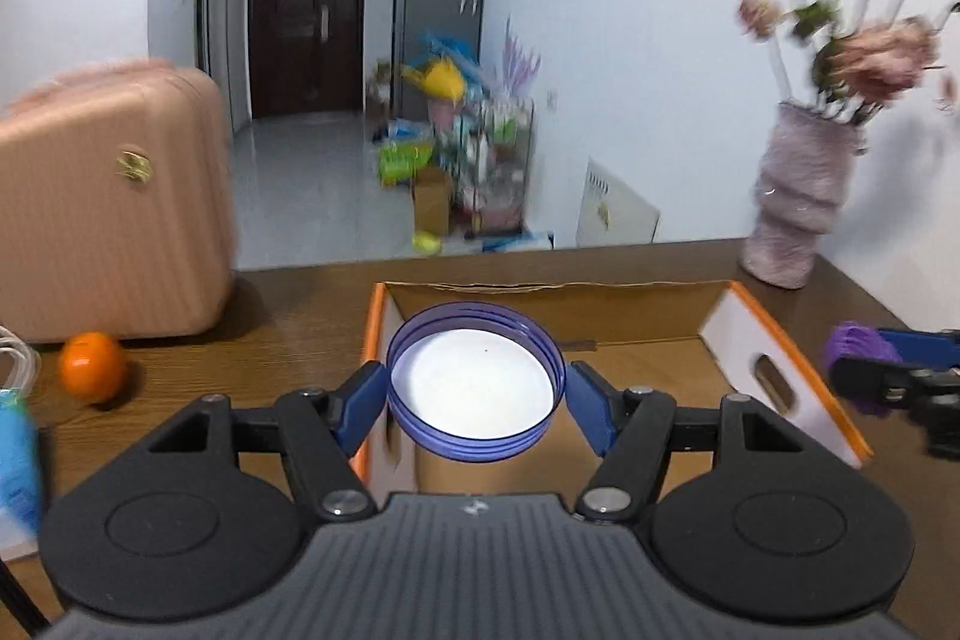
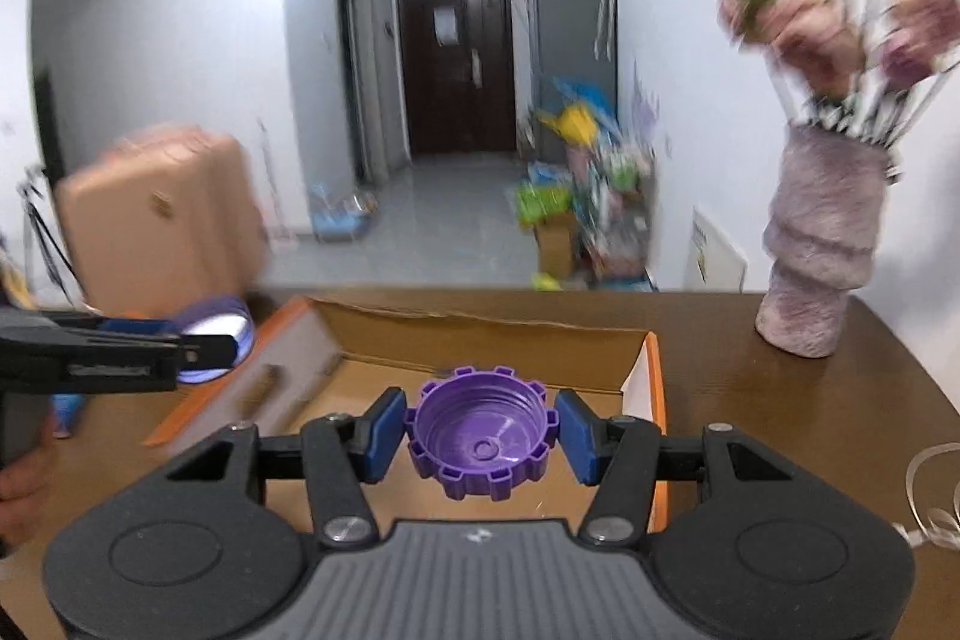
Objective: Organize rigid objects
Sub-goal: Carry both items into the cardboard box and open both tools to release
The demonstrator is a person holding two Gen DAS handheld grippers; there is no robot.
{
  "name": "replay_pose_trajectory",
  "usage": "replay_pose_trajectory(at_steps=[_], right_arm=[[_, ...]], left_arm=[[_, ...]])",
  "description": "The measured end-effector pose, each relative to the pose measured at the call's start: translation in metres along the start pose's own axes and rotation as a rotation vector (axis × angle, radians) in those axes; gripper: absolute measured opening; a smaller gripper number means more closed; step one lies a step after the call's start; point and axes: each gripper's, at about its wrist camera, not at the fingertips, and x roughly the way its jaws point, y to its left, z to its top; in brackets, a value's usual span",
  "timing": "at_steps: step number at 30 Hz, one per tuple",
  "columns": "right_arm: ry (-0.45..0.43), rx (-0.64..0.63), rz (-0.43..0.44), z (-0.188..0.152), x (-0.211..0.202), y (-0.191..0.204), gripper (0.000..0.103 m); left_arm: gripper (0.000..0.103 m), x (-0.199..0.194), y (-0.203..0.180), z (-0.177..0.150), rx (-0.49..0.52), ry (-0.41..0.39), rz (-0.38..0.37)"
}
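My left gripper [image 1: 476, 403] is clamped w/ blue pads on a round blue lid [image 1: 475, 380], threaded rim, smooth white inside, held over the left end of the open cardboard box [image 1: 774, 370]. My right gripper [image 2: 479, 439] pinches a purple plastic cap [image 2: 480, 445], notched gear-like edge, ridged inside, above the box's right end. Box is brown corrugated w/ orange-edged white sides & a handle slot, on a wood-grain table [image 1: 288, 316]. No legible writing.
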Motion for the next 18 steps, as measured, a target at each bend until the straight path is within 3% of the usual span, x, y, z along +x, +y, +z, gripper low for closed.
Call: replay_pose_trajectory(at_steps=[4, 8, 13, 16, 18], right_arm=[[0.118, -0.014, -0.07, 0.02, 0.092, -0.015, 0.054], [0.213, -0.058, -0.101, 0.022, 0.15, -0.024, 0.054], [0.254, -0.071, -0.167, 0.016, 0.174, -0.025, 0.054], [0.216, -0.086, -0.172, 0.016, 0.169, -0.02, 0.073], [0.199, -0.083, -0.177, 0.017, 0.168, -0.022, 0.073]], left_arm=[[0.067, 0.086, 0.003, 0.026, 0.012, 0.103, 0.021], [0.068, 0.15, 0.0, 0.036, 0.086, 0.17, 0.064], [0.072, 0.19, 0.002, 0.03, 0.085, 0.235, 0.119], [0.077, 0.192, 0.002, 0.025, 0.087, 0.239, 0.123], [0.078, 0.19, 0.001, 0.024, 0.088, 0.253, 0.111]])
